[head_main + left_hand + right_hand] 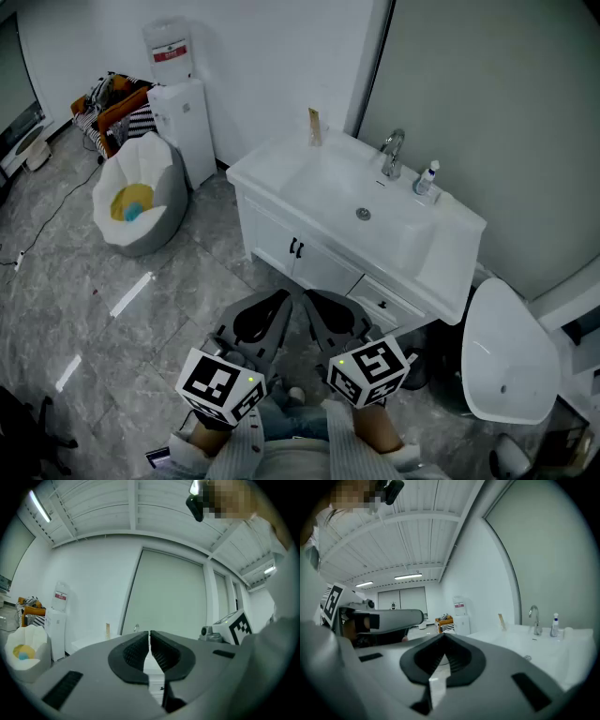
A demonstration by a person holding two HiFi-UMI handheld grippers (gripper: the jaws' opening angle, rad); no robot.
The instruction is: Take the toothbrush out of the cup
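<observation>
toothbrush point(315, 127) stands upright on the sink counter point(267, 167)

Even, cool indoor light: ceiling strip lights point(40, 506) burn bright in both gripper views and lay pale streaks of glare on the glossy floor point(131, 292) in the head view. Both gripper views are strongly fisheye, with black rounded corners, bowed lines towards the edges and a soft, unsharp near foreground.

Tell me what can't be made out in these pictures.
- Tan upright thing at the back edge of the sink: too small in every view to identify; no cup is recognizable.
- Bottle beside the faucet: label too small, head view.
- Yellow item inside the white beanbag seat: too small, head view.
</observation>
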